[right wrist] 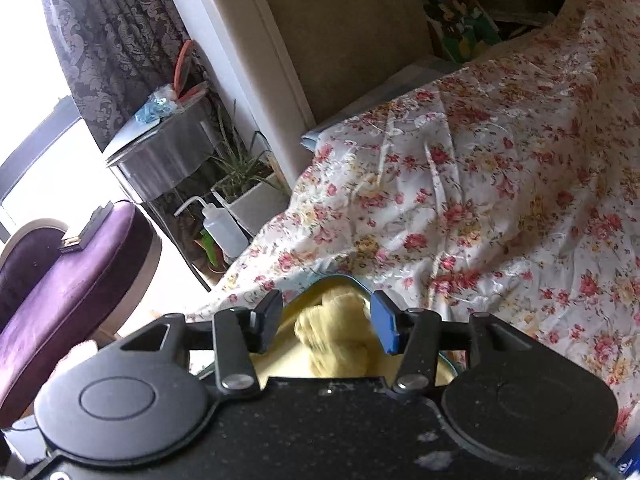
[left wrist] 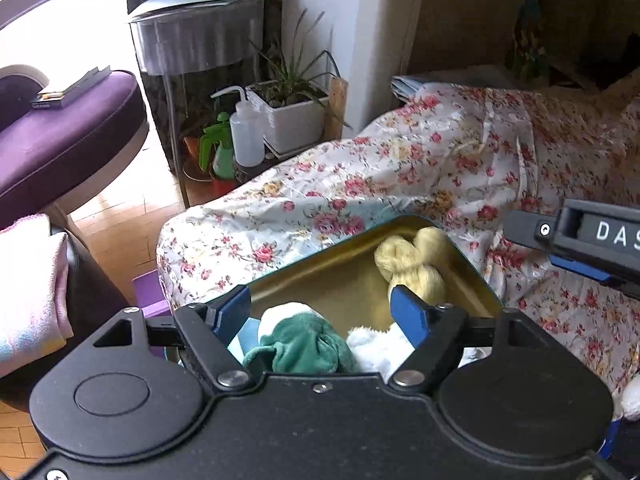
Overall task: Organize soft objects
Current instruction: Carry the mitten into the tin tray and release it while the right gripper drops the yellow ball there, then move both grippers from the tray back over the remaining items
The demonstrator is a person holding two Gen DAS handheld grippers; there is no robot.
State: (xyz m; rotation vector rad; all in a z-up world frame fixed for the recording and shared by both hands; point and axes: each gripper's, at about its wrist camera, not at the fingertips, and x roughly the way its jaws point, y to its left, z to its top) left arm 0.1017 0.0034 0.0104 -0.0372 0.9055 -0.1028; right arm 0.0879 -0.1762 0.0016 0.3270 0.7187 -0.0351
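My left claw (left wrist: pixel 326 314) stands released over the near end of the tin (left wrist: pixel 352 276), its blue pads apart with nothing pressed between them. Just below it lie the green plush (left wrist: pixel 304 344) and a white plush (left wrist: pixel 380 346), side by side at the near wall. I judge the green one was meant to land there, low and tucked in, so it would not roll out over the rim.

My right claw (right wrist: pixel 326 322) is parted too, though less widely (the pads look clear of the yarn, but the picture is blurred there). The yellow yarn skein (right wrist: pixel 336 340) sits under it inside the tin; in the left view the same skein rests at the far end, touching the far wall, apart from the two plush pieces. Keeping it at that end leaves the middle of the golden floor free for more.

The tin itself lies on the flowered bedspread (left wrist: pixel 400 168), close to the bed's edge, within easy reach of both hands. Another pale fluffy thing (left wrist: pixel 632 398) shows at the right margin of the left view, outside the tin; I take it as next to go in.
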